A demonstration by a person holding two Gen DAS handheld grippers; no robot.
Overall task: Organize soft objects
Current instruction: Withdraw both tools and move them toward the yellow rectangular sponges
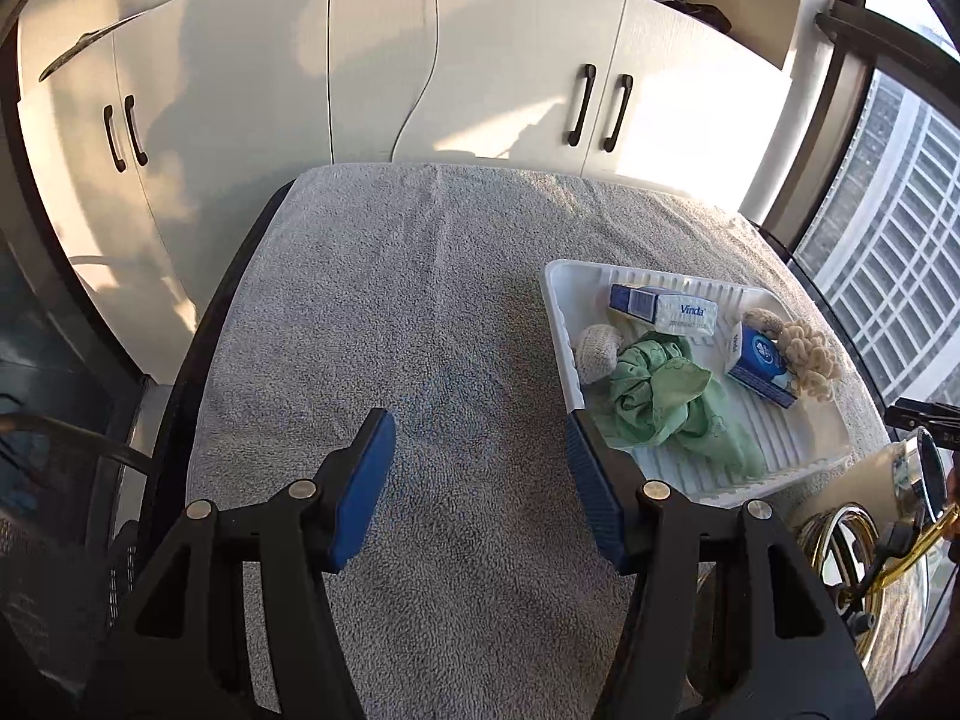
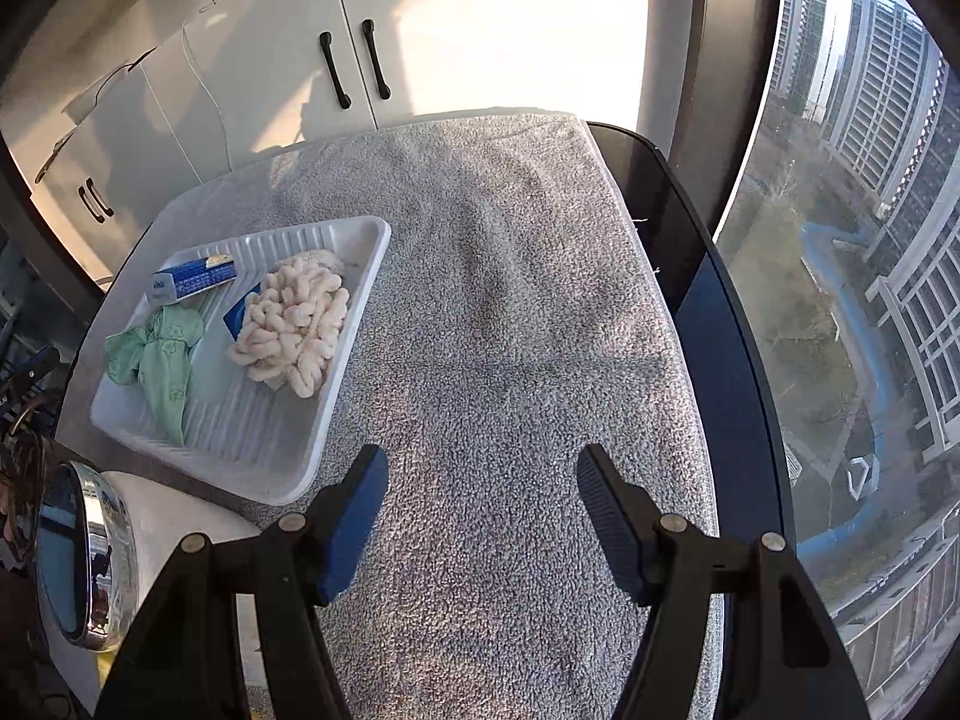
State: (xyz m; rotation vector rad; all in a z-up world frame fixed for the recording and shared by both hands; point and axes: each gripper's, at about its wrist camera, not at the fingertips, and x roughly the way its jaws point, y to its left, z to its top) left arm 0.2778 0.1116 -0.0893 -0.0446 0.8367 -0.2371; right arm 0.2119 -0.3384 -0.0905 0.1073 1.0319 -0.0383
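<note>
I see the white ribbed tray (image 1: pixel 798 456) resting on my grey towel (image 1: pixel 420 312), holding a crumpled green cloth (image 1: pixel 666 402), a cream chenille mop pad (image 2: pixel 294 324), two blue tissue packs (image 1: pixel 660 307) and a beige knit ball (image 1: pixel 597 351). My left gripper (image 1: pixel 480 459) and right gripper (image 2: pixel 480 495) both hover spread apart, pinching nothing, above bare towel beside the tray.
</note>
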